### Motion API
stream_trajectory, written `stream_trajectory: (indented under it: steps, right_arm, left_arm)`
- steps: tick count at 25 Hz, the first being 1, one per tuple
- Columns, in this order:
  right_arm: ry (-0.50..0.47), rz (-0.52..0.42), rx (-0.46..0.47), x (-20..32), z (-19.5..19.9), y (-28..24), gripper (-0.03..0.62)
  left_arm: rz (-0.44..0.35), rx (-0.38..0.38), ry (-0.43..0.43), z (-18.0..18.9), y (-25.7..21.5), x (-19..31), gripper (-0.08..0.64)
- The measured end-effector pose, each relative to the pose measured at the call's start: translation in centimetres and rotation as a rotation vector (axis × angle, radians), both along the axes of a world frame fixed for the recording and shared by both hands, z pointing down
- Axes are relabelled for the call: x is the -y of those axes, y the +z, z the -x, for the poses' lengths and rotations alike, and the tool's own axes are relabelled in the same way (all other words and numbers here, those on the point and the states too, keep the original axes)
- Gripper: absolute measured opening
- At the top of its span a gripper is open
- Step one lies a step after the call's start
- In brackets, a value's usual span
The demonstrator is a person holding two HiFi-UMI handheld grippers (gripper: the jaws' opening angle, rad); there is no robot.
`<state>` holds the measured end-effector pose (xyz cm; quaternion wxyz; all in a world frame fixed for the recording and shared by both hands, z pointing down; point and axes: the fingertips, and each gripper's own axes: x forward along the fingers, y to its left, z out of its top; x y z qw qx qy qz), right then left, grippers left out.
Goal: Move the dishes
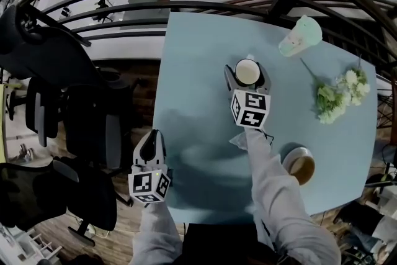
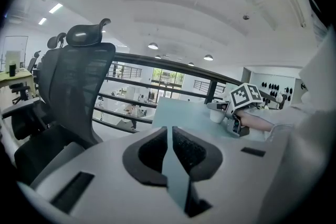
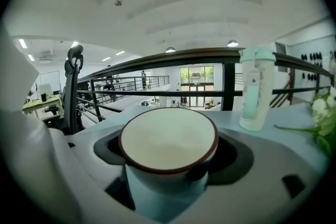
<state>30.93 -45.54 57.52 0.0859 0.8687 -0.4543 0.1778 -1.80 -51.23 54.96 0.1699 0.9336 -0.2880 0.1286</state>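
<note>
my right gripper (image 1: pixel 247 75) straddles the white cup (image 3: pixel 168 139) on the blue table (image 1: pixel 198 53); its pads (image 3: pixel 105 148) seem to press the cup's sides. my left gripper (image 1: pixel 151 138) hangs over the table's near edge, jaws together, empty.

Left gripper (image 1: pixel 151 135): jaws together, empty, held in close. Right gripper (image 1: pixel 247 70): arm extended forward, jaws clamping cup (image 3: pixel 168 136).

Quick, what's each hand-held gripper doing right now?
Left hand-held gripper: closed, empty.
Right hand-held gripper: closed on the white cup.
</note>
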Motion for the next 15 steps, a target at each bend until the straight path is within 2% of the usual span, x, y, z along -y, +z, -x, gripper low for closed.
stream_trajectory:
  steps: [6,15]
  right_arm:
    - [0.008,0.001,-0.003,-1.3,1.2,0.0,0.425]
    - [-0.034,-0.005,-0.013,-4.6,6.1,-0.1,0.425]
  left_arm:
    - [-0.009,0.002,-0.004,0.7,-0.4,-0.9,0.043]
    - [-0.029,-0.001,-0.026,3.1,-0.8,-2.9,0.043]
